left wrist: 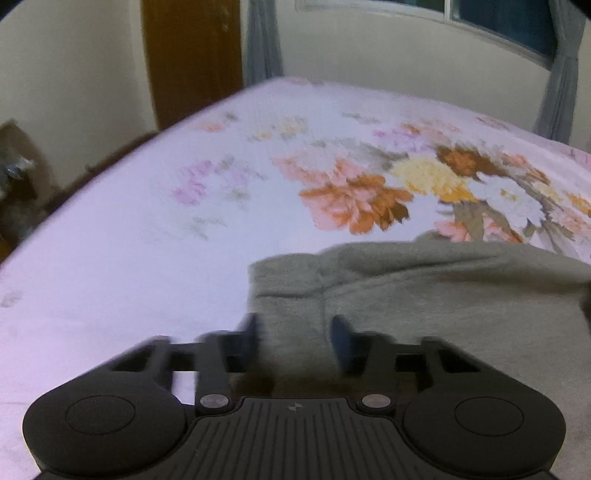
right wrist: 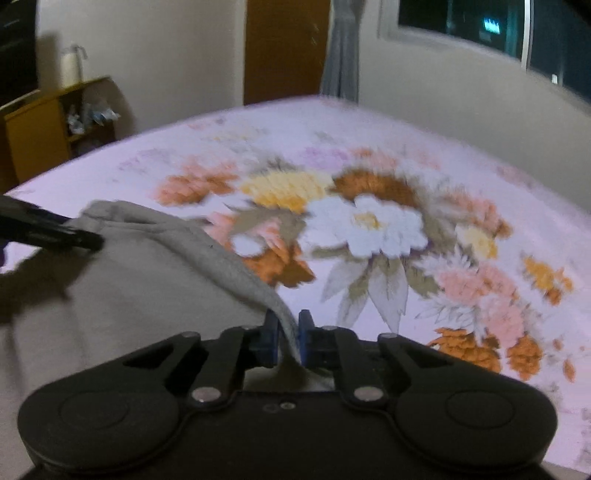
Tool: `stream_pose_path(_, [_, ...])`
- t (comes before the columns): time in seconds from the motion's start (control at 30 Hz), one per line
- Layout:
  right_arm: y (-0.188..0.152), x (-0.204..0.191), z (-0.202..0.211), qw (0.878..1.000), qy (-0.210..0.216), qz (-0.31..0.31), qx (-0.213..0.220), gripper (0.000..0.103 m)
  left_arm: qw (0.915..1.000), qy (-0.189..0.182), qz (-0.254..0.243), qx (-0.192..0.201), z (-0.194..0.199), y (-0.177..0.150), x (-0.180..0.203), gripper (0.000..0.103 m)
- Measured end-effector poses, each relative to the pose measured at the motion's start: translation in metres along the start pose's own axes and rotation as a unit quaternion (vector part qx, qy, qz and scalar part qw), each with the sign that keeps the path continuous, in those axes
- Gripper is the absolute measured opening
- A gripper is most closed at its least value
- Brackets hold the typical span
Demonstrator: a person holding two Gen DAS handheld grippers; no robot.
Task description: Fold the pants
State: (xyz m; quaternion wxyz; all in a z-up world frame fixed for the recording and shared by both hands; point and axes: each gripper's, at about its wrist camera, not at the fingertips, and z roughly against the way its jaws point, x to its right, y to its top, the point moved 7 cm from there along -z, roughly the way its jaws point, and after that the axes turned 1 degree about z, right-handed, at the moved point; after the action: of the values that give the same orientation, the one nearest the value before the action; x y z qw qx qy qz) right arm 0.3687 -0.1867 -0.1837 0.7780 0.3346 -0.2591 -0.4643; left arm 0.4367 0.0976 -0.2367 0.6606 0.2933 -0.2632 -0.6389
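Grey sweatpants (left wrist: 443, 295) lie on a floral bed sheet (left wrist: 147, 258), at the near right of the left wrist view. My left gripper (left wrist: 295, 336) sits at their left corner with the cloth filling the narrow gap between its blurred fingers, and it is shut on it. The right wrist view shows the pants (right wrist: 129, 295) at the near left. Their far edge runs down into my right gripper (right wrist: 288, 336), whose blue pads (right wrist: 271, 339) are shut on that edge. The left gripper (right wrist: 88, 240) shows there as a dark tip at the raised far-left corner.
The bed sheet (right wrist: 461, 192) stretches ahead and to the right. A wooden door (right wrist: 286, 48) and grey curtain (right wrist: 341, 51) stand behind the bed. A yellow shelf unit (right wrist: 44, 125) stands beyond the bed's left edge. A window (right wrist: 498, 26) is in the right wall.
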Motion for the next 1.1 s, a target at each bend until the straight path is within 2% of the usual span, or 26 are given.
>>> stream_pose_path(0.07, [0.0, -0.016, 0.031, 1.0, 0.001, 0.011, 0.021, 0.007, 0.9998, -0.01, 0.019, 0.004, 0.016, 0.0, -0.007, 0.024])
stream_pose_path(0.17, [-0.007, -0.045, 0.081, 0.999, 0.002, 0.032, 0.043, 0.006, 0.9997, -0.018, 0.013, 0.014, 0.047, -0.005, -0.011, 0.024])
stream_pose_path(0.37, [-0.052, -0.106, 0.162, 0.998, 0.012, 0.032, 0.053, 0.006, 0.998, -0.059, 0.022, 0.004, 0.121, -0.043, -0.023, 0.023])
stream_pose_path(0.47, [-0.085, -0.139, 0.177, 0.999, 0.022, 0.024, 0.03, 0.006, 0.9969, -0.068, 0.037, -0.015, 0.153, -0.073, -0.035, 0.024])
stream_pose_path(0.57, [-0.112, -0.159, 0.171, 1.0, 0.021, 0.004, 0.003, 0.007, 0.9953, -0.073, 0.044, -0.047, 0.168, -0.105, -0.044, 0.024])
stream_pose_path(0.6, [-0.119, -0.162, 0.166, 1.0, 0.019, -0.002, -0.011, 0.01, 0.9939, -0.075, 0.049, -0.064, 0.169, -0.116, -0.047, 0.024])
stream_pose_path(0.67, [-0.129, -0.164, 0.159, 0.999, 0.012, -0.027, -0.031, 0.023, 0.9898, -0.085, 0.074, -0.087, 0.174, -0.134, -0.055, 0.024])
stream_pose_path(0.73, [-0.13, -0.16, 0.166, 0.998, 0.01, -0.055, -0.028, 0.023, 0.9854, -0.095, 0.105, -0.093, 0.187, -0.148, -0.062, 0.024])
stream_pose_path(0.8, [-0.129, -0.154, 0.179, 0.996, 0.01, -0.083, -0.02, 0.03, 0.9836, -0.098, 0.119, -0.093, 0.198, -0.157, -0.068, 0.026])
stream_pose_path(0.83, [-0.13, -0.149, 0.182, 0.995, 0.01, -0.095, -0.021, 0.036, 0.9814, -0.103, 0.132, -0.095, 0.204, -0.162, -0.07, 0.033])
stream_pose_path(0.87, [-0.131, -0.145, 0.186, 0.994, 0.011, -0.11, -0.022, 0.039, 0.9778, -0.112, 0.15, -0.095, 0.21, -0.165, -0.072, 0.046])
stream_pose_path(0.93, [-0.135, -0.13, 0.19, 0.988, 0.013, -0.153, -0.028, 0.04, 0.9696, -0.135, 0.184, -0.089, 0.219, -0.167, -0.07, 0.06])
stream_pose_path(1.03, [-0.149, -0.114, 0.189, 0.971, 0.019, -0.234, -0.047, 0.041, 0.9528, -0.18, 0.223, -0.101, 0.218, -0.166, -0.062, 0.061])
stream_pose_path(1.1, [-0.157, -0.102, 0.185, 0.956, 0.028, -0.287, -0.058, 0.042, 0.9427, -0.189, 0.25, -0.114, 0.207, -0.168, -0.057, 0.06])
